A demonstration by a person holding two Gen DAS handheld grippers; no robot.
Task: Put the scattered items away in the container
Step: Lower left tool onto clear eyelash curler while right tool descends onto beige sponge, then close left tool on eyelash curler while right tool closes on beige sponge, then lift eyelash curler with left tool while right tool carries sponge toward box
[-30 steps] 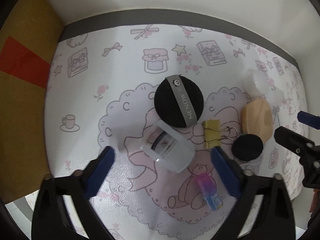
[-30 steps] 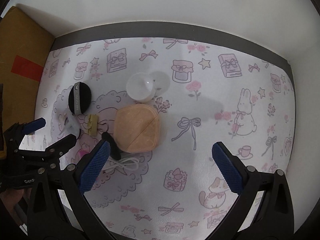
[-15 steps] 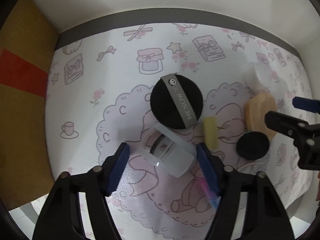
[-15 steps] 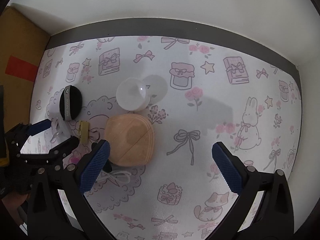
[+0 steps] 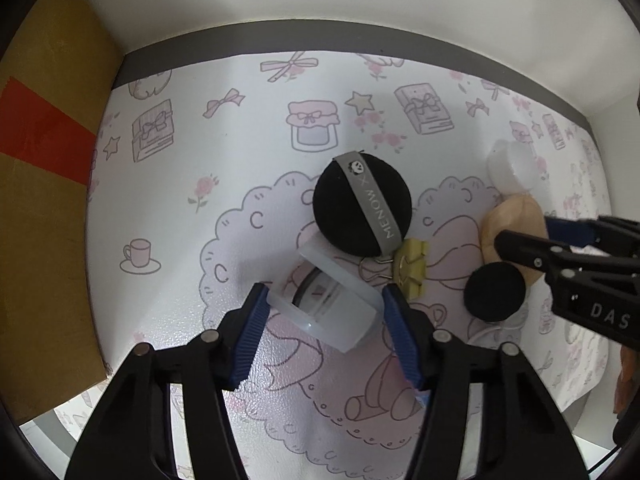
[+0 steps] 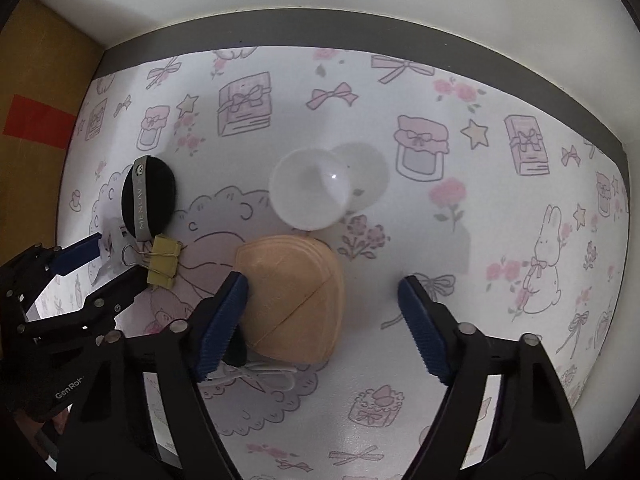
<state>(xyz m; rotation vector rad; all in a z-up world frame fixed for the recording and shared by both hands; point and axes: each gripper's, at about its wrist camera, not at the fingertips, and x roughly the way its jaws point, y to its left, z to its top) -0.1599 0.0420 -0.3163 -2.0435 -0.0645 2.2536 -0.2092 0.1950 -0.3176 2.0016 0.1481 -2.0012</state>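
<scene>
Evidently the left tool point(image 5: 324, 312) has its two blue pads set on either side of the translucent container point(image 5: 330, 308), touching or all but touching its walls; I judge it is gripping it, most likely to right it or hold it steady so things can go in. That container lies tipped on its side on the patterned counter point(image 5: 240, 140), its long axis running from upper left to lower right, its open mouth turned toward the upper left. Just past its rim sits the black powder puff point(image 5: 362, 204), with the yellow binder clip point(image 5: 412, 268) beside it and a small black round pad point(image 5: 495, 295) further right.

Meanwhile the right tool point(image 6: 322, 300) stands wide open, its left pad against the tan sponge point(image 6: 296, 300), apparently lining up to pinch it. Beyond the sponge rests a clear round lid point(image 6: 310, 190).
</scene>
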